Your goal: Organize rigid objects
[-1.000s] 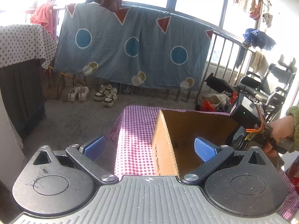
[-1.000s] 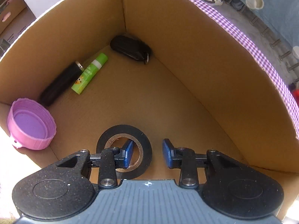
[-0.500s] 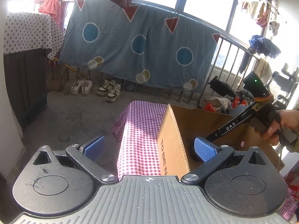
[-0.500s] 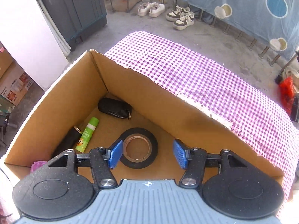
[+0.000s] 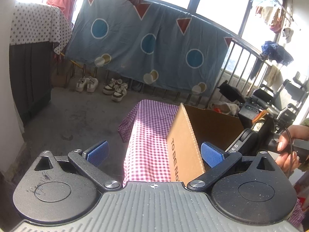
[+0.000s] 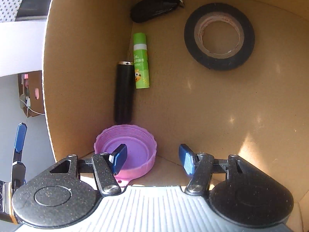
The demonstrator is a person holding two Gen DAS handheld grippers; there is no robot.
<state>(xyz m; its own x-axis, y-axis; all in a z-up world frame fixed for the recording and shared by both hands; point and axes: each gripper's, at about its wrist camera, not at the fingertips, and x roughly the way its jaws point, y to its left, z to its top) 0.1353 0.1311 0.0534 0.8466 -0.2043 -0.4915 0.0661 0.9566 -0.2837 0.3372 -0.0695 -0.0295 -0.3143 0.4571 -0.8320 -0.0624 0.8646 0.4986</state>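
Note:
A cardboard box (image 6: pixel 222 116) stands on a purple checked tablecloth (image 5: pixel 150 135); its side also shows in the left wrist view (image 5: pixel 185 147). Inside lie a black tape roll (image 6: pixel 219 36), a black key fob (image 6: pixel 156 5), a green glue stick (image 6: pixel 141 61), a black cylinder (image 6: pixel 123 92) and a purple lid (image 6: pixel 133 150). My right gripper (image 6: pixel 152 158) is open and empty inside the box, its left finger over the lid. My left gripper (image 5: pixel 154 152) is open and empty, outside the box at its near corner. The right gripper's body (image 5: pixel 251 135) shows there, held by a hand.
Beyond the table are a concrete floor with shoes (image 5: pixel 114 89), a blue patterned sheet (image 5: pixel 146 46) on a railing, a dark cabinet (image 5: pixel 29 73) at left and a wheelchair (image 5: pixel 270 100) at right. The left gripper's finger (image 6: pixel 19 139) shows outside the box wall.
My right gripper has let go of the tape roll, opened, risen out and come back down into the box, turned toward the purple lid. My left gripper drifted slightly and stayed open.

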